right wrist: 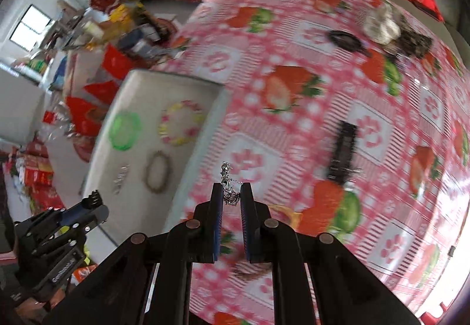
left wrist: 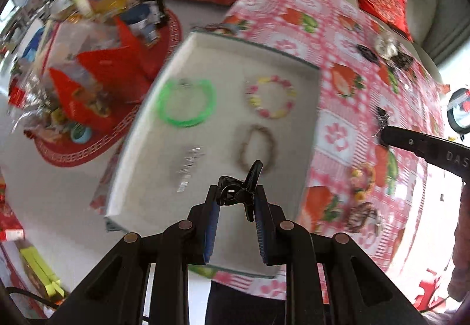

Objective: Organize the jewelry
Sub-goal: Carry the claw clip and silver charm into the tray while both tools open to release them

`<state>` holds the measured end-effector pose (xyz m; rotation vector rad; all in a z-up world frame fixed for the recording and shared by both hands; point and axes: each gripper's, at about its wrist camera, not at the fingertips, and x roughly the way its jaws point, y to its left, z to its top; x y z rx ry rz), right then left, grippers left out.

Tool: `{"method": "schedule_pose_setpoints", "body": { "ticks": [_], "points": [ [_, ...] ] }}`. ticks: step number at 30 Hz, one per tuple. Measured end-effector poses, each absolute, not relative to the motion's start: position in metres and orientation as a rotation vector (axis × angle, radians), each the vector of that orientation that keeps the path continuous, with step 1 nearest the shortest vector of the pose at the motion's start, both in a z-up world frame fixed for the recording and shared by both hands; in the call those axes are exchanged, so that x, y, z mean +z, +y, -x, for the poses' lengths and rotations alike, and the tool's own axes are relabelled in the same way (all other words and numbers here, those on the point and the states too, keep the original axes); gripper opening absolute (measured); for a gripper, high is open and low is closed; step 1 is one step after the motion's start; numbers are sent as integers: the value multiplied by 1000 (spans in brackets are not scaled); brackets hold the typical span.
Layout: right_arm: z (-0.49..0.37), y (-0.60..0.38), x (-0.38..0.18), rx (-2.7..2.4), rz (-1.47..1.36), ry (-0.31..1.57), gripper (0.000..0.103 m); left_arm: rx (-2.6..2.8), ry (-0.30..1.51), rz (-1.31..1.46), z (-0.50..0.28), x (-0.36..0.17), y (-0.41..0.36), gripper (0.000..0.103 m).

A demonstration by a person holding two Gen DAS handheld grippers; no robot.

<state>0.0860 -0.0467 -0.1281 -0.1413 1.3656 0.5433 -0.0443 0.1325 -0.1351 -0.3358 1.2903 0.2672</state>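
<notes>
A white tray [left wrist: 305,125] lies on the strawberry tablecloth and holds a green bracelet [left wrist: 185,103], a pink-and-yellow bead bracelet [left wrist: 271,96], a brown bracelet [left wrist: 258,148] and a silver piece [left wrist: 189,166]. My left gripper [left wrist: 236,197] is shut on a black hair claw clip [left wrist: 241,191] above the tray's near side. My right gripper [right wrist: 232,194] is shut on a small silver chain piece [right wrist: 227,184] above the cloth, right of the tray [right wrist: 205,131]. The right gripper also shows in the left wrist view [left wrist: 384,134], and the left gripper in the right wrist view [right wrist: 94,201].
Loose on the cloth: a black comb clip [right wrist: 342,148], a black oval clip [right wrist: 345,41], a silver scrunchie [right wrist: 380,24], a dark lace piece [right wrist: 414,43], a yellow bead bracelet [left wrist: 364,181], a brown bracelet [left wrist: 359,216]. Red bags and clutter lie on the floor to the left [left wrist: 88,84].
</notes>
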Motion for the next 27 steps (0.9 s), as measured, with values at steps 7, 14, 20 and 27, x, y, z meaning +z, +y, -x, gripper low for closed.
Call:
{"method": "schedule_pose_setpoints", "body": {
  "ticks": [7, 14, 20, 27],
  "points": [
    [-73, 13, -135, 623, 196, 1362, 13, 335, 1286, 373, 61, -153, 174, 30],
    [-75, 62, -154, 671, 228, 1378, 13, 353, 1274, 360, 51, -171, 191, 30],
    [-83, 90, -176, 692, 233, 1398, 13, 371, 1255, 345, 39, -189, 201, 30],
    [-91, 110, -206, 697, 231, 1415, 12, 389, 1265, 314, 33, -208, 202, 30]
  ]
}}
